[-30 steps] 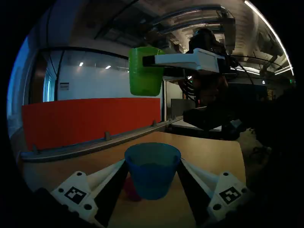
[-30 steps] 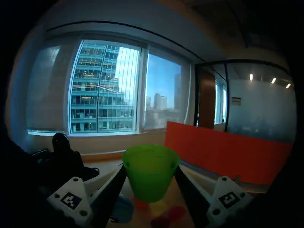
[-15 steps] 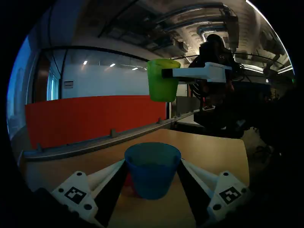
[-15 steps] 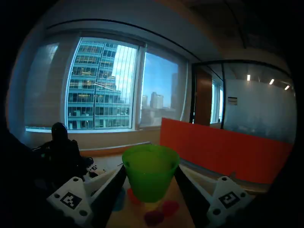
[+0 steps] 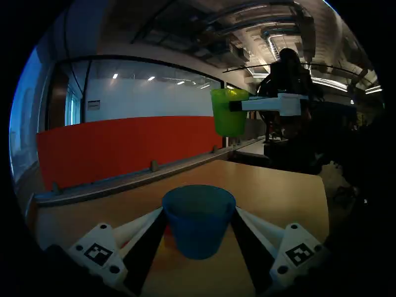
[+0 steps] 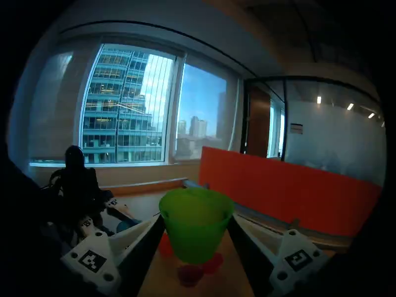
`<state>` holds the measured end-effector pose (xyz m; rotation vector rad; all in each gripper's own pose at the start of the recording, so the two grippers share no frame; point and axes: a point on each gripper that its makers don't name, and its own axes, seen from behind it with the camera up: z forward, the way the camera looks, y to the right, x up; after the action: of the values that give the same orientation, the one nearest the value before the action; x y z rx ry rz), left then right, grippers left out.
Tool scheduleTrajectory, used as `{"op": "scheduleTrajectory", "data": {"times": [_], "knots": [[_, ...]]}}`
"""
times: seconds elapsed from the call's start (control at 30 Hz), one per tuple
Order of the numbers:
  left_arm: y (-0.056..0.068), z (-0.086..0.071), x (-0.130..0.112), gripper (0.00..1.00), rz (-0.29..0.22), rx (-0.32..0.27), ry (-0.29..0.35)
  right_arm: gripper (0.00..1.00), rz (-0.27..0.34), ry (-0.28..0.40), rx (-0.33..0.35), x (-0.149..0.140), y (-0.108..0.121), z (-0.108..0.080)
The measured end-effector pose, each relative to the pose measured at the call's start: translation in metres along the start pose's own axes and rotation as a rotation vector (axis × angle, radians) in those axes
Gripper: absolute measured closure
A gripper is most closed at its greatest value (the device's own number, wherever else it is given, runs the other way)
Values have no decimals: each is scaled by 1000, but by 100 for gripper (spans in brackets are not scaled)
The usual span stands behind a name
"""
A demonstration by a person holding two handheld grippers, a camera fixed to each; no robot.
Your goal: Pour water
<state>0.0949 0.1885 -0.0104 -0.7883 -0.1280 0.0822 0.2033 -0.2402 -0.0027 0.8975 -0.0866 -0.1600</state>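
Cups upright, each clamped: blue cup [image 5: 199,230] in left tongs [image 5: 199,212], green cup [image 6: 196,235] in right tongs [image 6: 196,218]

Left gripper view is dim: ceiling lights [image 5: 148,78] at 11 o'clock and strip lights [image 5: 329,84] at 2 o'clock barely help, so the person [image 5: 289,67] is just a silhouette and the blue cup [image 5: 199,222] looks dull. Right gripper view gets daylight from the window [image 6: 131,104] at 10 o'clock, and the green cup [image 6: 195,225] glows. Fisheye bends the edges.

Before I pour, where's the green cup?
In the right gripper view, the green cup sits upright between the right tool's fingers, above the table, orange partition behind.
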Motion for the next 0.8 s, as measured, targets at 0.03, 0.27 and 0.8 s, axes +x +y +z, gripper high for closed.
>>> {"op": "scheduleTrajectory", "data": {"times": [0.03, 0.27, 0.8], "knots": [[-1, 0, -1, 15, 1, 1, -5, 11, -2, -7, -1, -4, 1, -1], [-6, 3, -17, 15, 4, 10, -56, 11, -8, -50, 2, -34, 3, -6], [-12, 8, -62, 15, 31, 15, -221, 11, -5, -158, 23, -93, 8, -9]]}}
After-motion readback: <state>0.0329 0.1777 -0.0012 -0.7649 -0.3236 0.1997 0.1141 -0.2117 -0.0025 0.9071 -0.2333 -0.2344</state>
